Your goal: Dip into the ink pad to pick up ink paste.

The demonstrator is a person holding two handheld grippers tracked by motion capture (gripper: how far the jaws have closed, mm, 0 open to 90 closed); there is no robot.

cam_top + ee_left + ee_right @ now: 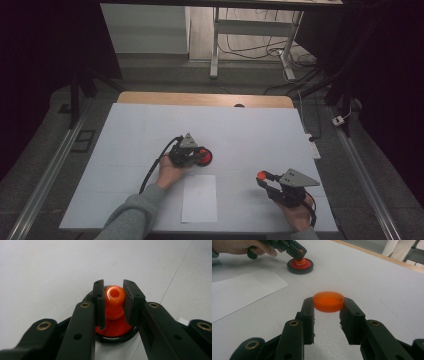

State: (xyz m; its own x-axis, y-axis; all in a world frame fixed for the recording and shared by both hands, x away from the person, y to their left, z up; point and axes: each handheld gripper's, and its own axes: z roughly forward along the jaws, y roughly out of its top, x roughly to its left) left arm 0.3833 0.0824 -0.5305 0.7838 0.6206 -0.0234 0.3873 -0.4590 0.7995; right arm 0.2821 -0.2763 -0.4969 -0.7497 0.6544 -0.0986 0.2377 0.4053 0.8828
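Meanwhile, left gripper (pixel 113 301) clamping orange knob (pixel 114 295) inside black dish (pixel 204 157), right gripper (pixel 329 305) pinching orange cap (pixel 328 301)

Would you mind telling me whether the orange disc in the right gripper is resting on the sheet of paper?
No, the orange disc is held between the right gripper fingers, beside the sheet of paper.

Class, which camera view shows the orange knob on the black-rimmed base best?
The left gripper view: the orange knob sits close up, clamped between the left gripper jaws. The right gripper view shows it small and far off; the high view shows mostly the red base.
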